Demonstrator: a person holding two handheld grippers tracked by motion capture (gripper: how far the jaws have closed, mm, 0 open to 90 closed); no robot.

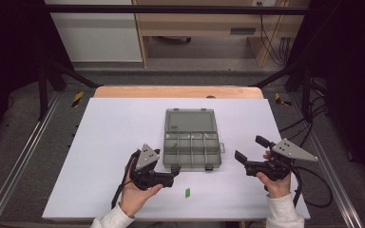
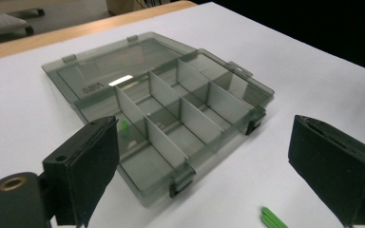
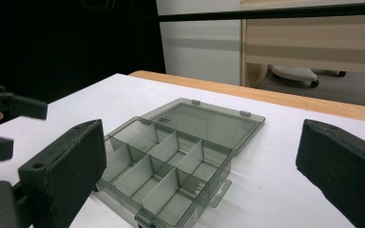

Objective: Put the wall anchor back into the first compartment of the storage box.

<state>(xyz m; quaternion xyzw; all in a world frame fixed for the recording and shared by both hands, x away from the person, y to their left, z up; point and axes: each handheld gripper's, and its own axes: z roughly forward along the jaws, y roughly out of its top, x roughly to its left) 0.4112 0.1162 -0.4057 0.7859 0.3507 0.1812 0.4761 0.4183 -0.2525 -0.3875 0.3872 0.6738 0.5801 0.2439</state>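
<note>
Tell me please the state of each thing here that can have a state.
organizer box: open, lid laid flat behind it.
small green piece: lying inside a box compartment.
second green piece: lying loose on the table.
left gripper: open, holding nothing.
right gripper: open, holding nothing.

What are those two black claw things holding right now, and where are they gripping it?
Nothing. The left gripper and the right gripper both stand open with nothing between their jaws, on either side of the open compartment box. A green piece lies loose on the table.
</note>
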